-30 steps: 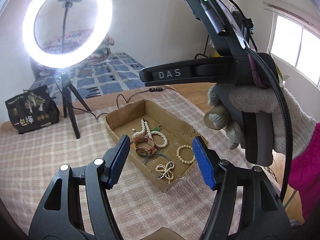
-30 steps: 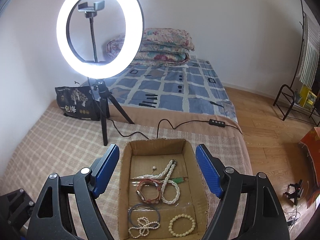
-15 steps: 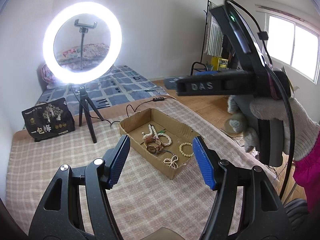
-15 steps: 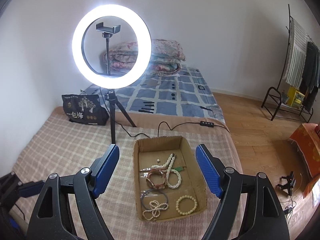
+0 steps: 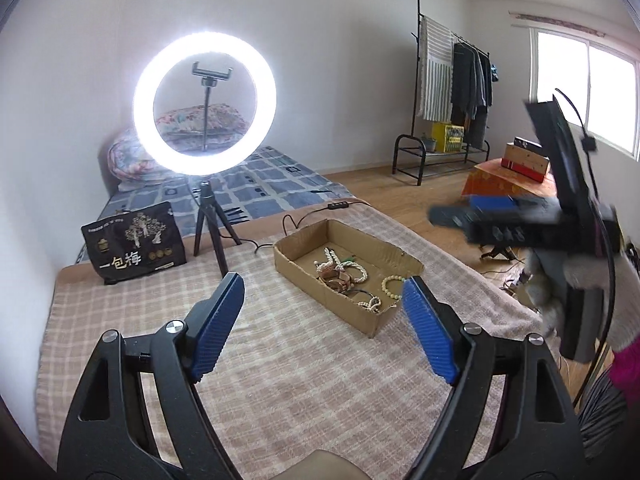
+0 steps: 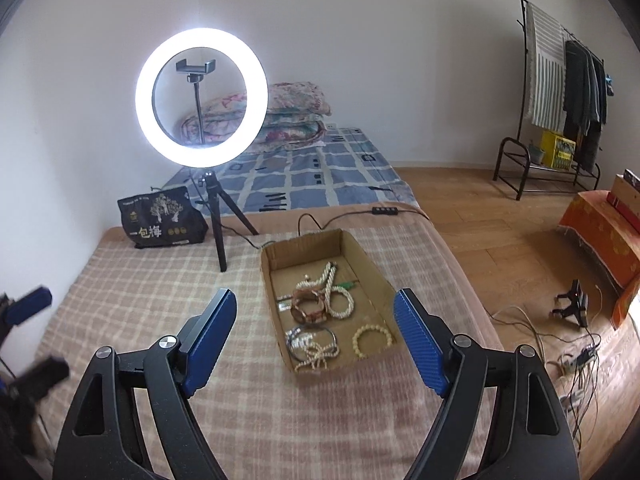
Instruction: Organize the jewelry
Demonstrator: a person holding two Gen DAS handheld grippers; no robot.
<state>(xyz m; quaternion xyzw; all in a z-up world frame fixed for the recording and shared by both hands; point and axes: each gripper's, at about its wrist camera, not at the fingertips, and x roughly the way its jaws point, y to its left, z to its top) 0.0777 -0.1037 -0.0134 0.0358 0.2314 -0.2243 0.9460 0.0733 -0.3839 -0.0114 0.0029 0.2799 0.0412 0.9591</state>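
Checked blanket (image 6: 168,292) covers the bed I work over, and near its right edge, at the middle of my right wrist view, sits the cardboard box (image 6: 362,264) that holds all the jewelry. From its far end toward me I see a long pearl necklace (image 6: 334,294) looped across a brown bangle (image 6: 308,309), then a dark thin bracelet (image 6: 310,336) partly under a knotted strand of small pearls (image 6: 316,356), and beside those, to the right, a cream bead bracelet (image 6: 372,340). Everything lies inside the box; I see no loose piece on the blanket, so I judge the gathering done, or nearly. The pieces overlap in the middle of the box, so any separating or tidying there would be what is left.

My right gripper (image 6: 314,342) is spread wide with nothing between its blue pads, and it hangs short of the box. My left gripper (image 5: 324,324) is off to the left of the box; its jaws are opening and they are empty too. In the left wrist view my right gripper shows blurred at the right edge, held in a gloved hand (image 5: 588,280).

Farther out, in the upper left of both views, a lit ring light (image 6: 201,97) stands on a tripod, with a black bag (image 6: 162,218) beside it.
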